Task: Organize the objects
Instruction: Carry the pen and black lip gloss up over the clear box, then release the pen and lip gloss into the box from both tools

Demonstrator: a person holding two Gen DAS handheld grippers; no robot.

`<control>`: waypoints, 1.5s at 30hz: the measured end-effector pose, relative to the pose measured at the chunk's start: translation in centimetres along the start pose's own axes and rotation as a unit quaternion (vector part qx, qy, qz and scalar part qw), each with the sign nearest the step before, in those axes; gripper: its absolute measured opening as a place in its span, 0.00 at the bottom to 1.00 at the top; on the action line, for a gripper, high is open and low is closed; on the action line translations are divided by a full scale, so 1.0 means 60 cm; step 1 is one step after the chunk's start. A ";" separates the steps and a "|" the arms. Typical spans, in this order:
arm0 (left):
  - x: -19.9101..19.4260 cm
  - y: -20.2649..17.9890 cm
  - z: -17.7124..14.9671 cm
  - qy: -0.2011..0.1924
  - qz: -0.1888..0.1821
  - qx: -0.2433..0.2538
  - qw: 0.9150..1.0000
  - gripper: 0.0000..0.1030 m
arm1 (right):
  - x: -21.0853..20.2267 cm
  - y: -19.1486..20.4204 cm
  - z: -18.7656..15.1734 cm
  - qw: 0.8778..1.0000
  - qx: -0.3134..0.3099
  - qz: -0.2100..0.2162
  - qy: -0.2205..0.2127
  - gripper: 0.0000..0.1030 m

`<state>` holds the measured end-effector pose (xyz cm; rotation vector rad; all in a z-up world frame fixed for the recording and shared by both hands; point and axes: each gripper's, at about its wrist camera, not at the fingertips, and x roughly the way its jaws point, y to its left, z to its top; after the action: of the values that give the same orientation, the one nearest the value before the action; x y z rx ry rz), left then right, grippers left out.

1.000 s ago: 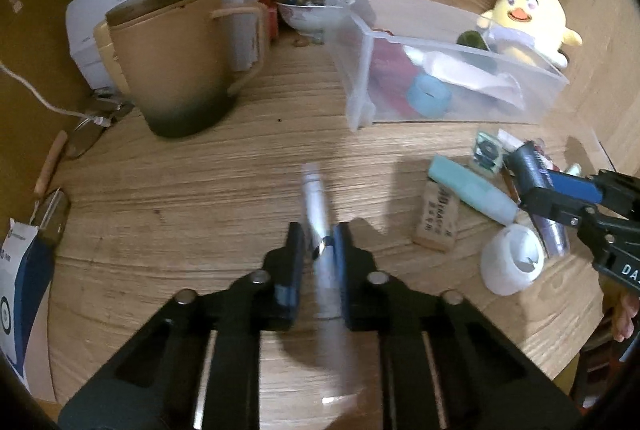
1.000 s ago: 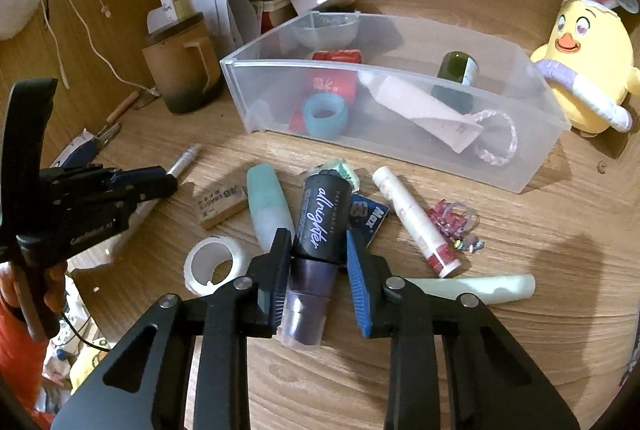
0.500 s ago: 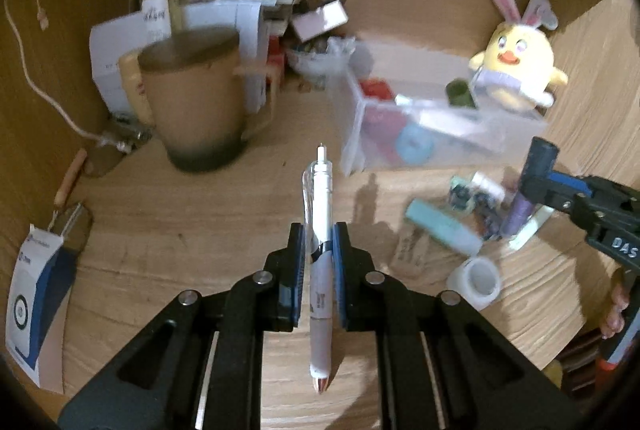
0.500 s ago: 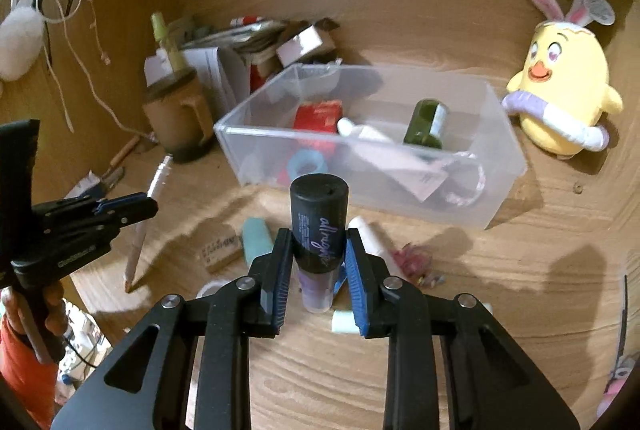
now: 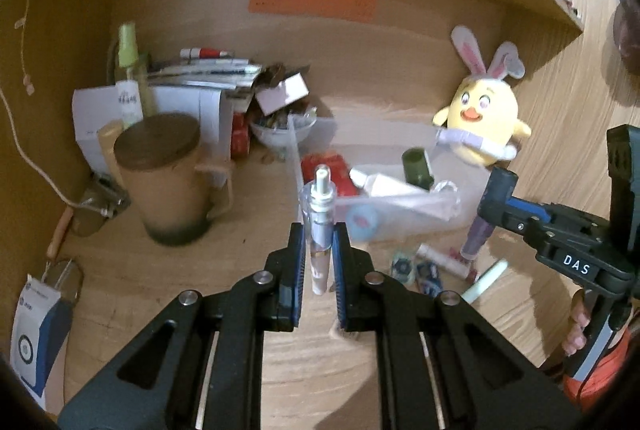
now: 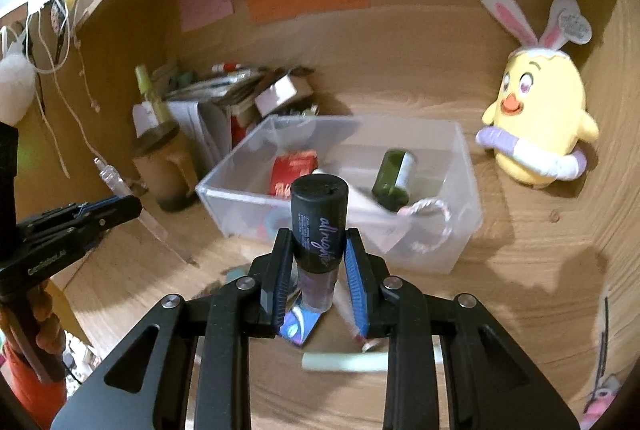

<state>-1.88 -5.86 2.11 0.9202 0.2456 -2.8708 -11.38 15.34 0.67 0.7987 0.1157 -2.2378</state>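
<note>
Pen (image 5: 319,226) clamped upright in your left gripper (image 5: 317,262), now lifted off the desk (image 5: 160,282), black-capped tube (image 6: 319,226) gripped in your right gripper (image 6: 316,270), likewise raised.

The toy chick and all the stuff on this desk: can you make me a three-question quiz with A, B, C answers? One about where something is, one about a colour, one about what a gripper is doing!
1. Where is the green bottle?
A. In the clear bin
B. On the mug
C. Under the chick

2. What colour is the plush chick?
A. Blue
B. Yellow
C. Black

3. What is the left gripper doing?
A. Standing open and empty
B. Holding a cup
C. Clamping a pen

Answers: 1 A, the bottle lies inside the bin's walls. 2 B, its body is yellow, with bunny ears on top. 3 C, the pen stands pinched between the blue pads.
</note>
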 end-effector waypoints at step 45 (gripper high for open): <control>0.222 -0.074 0.102 0.049 -0.018 0.036 0.998 0.16 | 0.163 -0.065 0.083 0.990 -0.073 -0.110 0.057 0.23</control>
<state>-16.82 -3.50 -0.23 1.0827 0.1710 -2.8869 -21.73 10.53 -1.58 0.8691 0.4368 -2.3553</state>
